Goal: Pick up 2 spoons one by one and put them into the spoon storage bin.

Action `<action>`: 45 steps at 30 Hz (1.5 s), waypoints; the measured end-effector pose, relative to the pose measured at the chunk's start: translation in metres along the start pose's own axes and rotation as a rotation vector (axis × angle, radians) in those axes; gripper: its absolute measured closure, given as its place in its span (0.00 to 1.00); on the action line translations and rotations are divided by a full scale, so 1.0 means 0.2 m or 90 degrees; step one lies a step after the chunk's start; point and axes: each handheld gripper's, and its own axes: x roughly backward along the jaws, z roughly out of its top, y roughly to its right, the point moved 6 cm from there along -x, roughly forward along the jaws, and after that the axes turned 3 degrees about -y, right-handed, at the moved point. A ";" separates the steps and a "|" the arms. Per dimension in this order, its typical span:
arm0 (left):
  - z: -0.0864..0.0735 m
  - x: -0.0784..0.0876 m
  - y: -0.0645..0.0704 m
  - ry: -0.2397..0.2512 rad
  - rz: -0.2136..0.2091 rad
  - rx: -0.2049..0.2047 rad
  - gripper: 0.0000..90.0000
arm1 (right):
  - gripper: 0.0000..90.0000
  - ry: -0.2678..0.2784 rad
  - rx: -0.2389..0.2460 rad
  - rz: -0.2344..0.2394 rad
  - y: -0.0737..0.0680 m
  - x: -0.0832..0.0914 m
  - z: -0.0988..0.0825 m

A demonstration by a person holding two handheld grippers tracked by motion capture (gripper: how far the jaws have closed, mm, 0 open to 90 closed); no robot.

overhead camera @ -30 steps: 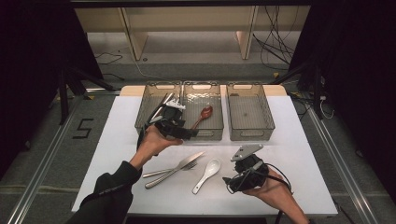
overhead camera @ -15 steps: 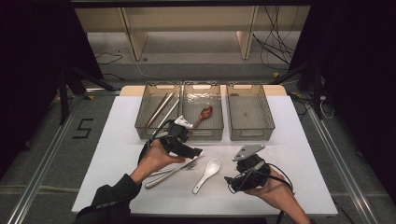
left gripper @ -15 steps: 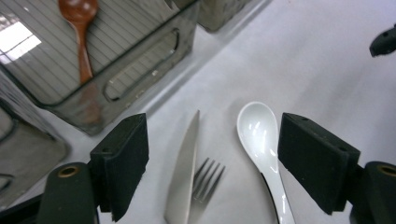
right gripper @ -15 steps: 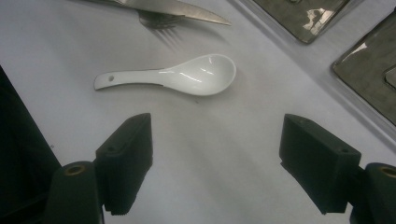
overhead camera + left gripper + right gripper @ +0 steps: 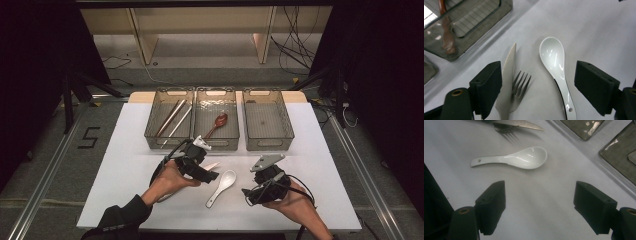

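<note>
Sorting cutlery into bins. Left gripper (image 5: 537, 87), jaws just opening, empty, hovers over knife (image 5: 507, 82), fork (image 5: 520, 83), white spoon (image 5: 554, 65) at frame centre. Right gripper (image 5: 539, 205) open, idle. Next: choose one piece, close.

High view: above table's (image 5: 320, 200) near edge, facing forward and down, far off. Left gripper view: close over knife (image 5: 507, 75), fork (image 5: 520, 83), white spoon (image 5: 554, 62), looking down. Right gripper view: low, close, facing same spoon. Shared across all three: spoon, table middle.
</note>
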 end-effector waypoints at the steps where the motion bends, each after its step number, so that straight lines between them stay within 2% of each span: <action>1: -0.01 -0.01 0.01 -0.006 -0.003 -0.001 0.24 | 0.30 -0.001 0.000 0.000 0.00 0.00 0.00; 6: -0.05 -0.06 0.05 -0.034 0.001 -0.019 0.24 | 0.30 -0.005 -0.001 -0.004 0.01 0.00 0.00; 11: -0.07 -0.08 0.08 -0.052 -0.008 -0.031 0.24 | 0.30 -0.005 -0.002 -0.005 0.01 0.00 -0.01; 22: -0.11 -0.12 0.12 -0.071 -0.009 -0.042 0.25 | 0.30 -0.004 0.001 -0.002 0.01 -0.01 0.00; 27: -0.13 -0.15 0.14 -0.086 -0.017 -0.049 0.31 | 0.30 -0.004 -0.004 0.000 0.01 -0.01 0.00; 29: -0.14 -0.16 0.15 -0.096 -0.016 -0.060 0.33 | 0.30 -0.004 -0.003 0.000 0.01 -0.01 0.00; 39: -0.15 -0.19 0.14 -0.105 -0.022 -0.058 0.43 | 0.30 -0.008 -0.004 0.003 0.01 -0.01 -0.01; 45: -0.17 -0.23 0.17 -0.125 -0.029 -0.077 0.50 | 0.30 -0.009 -0.004 0.004 0.00 -0.01 -0.01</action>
